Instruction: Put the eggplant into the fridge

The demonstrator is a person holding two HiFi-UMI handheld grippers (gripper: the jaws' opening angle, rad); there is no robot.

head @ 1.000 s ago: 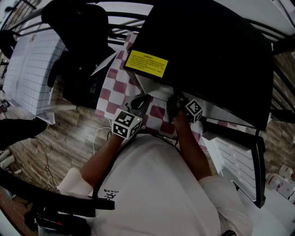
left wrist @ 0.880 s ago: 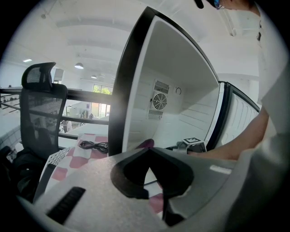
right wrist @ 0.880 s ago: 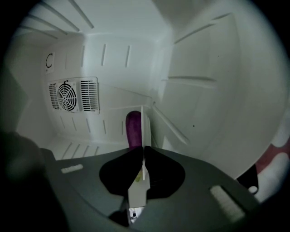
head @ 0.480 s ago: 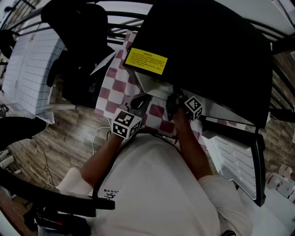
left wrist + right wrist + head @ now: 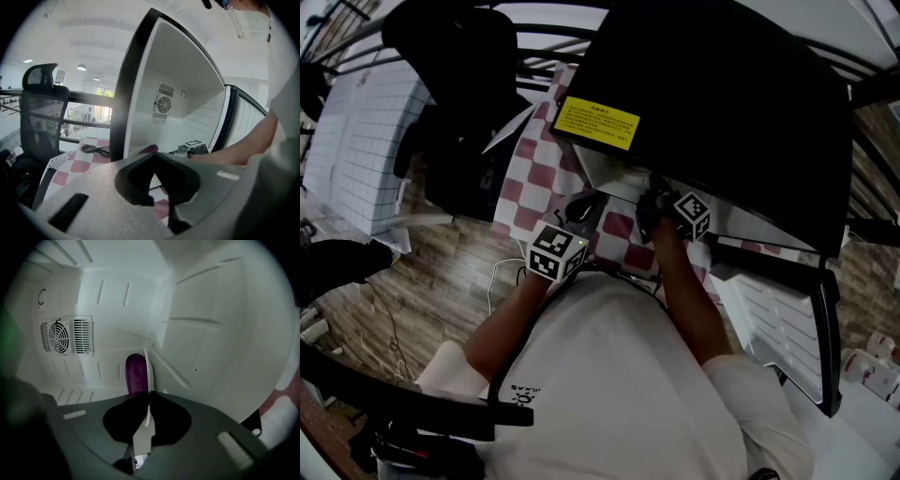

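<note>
One eggplant [image 5: 135, 373], dark purple, stands upright inside the fridge [image 5: 206, 343], just past the tips of the right gripper [image 5: 147, 404] at its 12 o'clock and short of the back wall. A thin white strip runs down the eggplant's right side and into the jaws, which have just been closing and now pinch it. I take the strip for the eggplant's own pale face, though it shows only edge-on. The fan grille [image 5: 58, 336] sits at 10 o'clock from the eggplant. The left gripper [image 5: 161, 206] hangs outside the fridge's mouth over the checked cloth [image 5: 534, 178], its jaws drawn together on nothing.

The step in hand looks like the placing: the eggplant is inside the compartment but not yet let go. The gripper's body hides whether its base touches the fridge floor. The next move calls for settling it on the floor, parting the jaws, then backing straight out toward 6 o'clock without dragging it along.

Only the right gripper view shows the grip and the interior. In the head view the fridge's black top and its yellow label [image 5: 596, 127] cover both. The left gripper view alone gives the side-on look, with a bit of purple at the fridge's mouth and a black chair [image 5: 40, 108] and a coiled cable [image 5: 96, 150] off at 9 o'clock.
</note>
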